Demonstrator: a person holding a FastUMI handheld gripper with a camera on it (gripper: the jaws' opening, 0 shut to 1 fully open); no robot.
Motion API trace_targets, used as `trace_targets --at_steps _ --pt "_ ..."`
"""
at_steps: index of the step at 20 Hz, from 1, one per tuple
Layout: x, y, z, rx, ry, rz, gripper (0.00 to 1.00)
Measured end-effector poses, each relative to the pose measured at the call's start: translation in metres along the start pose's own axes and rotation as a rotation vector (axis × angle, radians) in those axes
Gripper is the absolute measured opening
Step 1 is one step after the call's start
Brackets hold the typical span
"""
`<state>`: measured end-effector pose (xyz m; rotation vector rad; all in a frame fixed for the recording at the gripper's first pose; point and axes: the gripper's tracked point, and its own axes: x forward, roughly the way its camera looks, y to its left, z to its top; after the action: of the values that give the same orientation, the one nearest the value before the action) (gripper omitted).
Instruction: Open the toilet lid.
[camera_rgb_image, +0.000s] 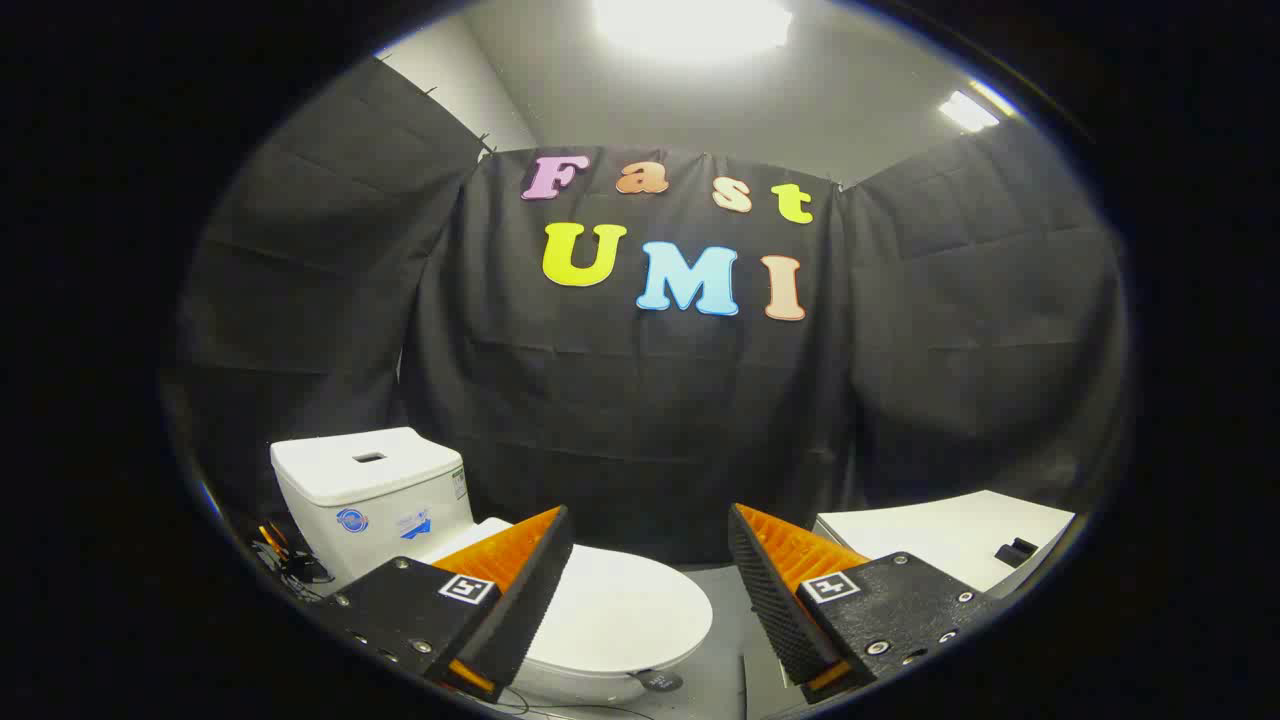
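While held above the bowl, gripper (650, 575) spread wide, fingers pinching nothing, gap between them bare. Toilet lid (615, 610) down flat on the seat, just ahead of and below the left finger, partly hidden by it. Cistern (370, 495) at ten o'clock from the lid, touching its rear. White cabinet top (950, 535) at three o'clock, beyond the right finger, well apart from the toilet.

Tongs (650, 560): ribbed wedge fingers, square tag markers, screwed plates, set apart
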<state>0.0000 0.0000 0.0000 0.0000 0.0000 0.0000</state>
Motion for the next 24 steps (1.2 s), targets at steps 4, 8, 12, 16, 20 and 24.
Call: trace_targets --at_steps 4,8,12,16,20,24 --pt "0.000 -0.003 0.001 0.006 -0.004 -0.009 0.96" --pt "0.000 -0.006 0.000 0.013 -0.001 -0.016 0.96" --pt "-0.001 -0.007 0.002 0.020 -0.010 -0.018 0.95" --pt "0.000 -0.007 0.000 0.015 -0.004 -0.020 0.96" --pt "-0.001 -0.008 0.001 0.021 -0.008 -0.022 0.96" --pt "-0.003 -0.013 0.002 0.043 -0.015 -0.034 0.96"
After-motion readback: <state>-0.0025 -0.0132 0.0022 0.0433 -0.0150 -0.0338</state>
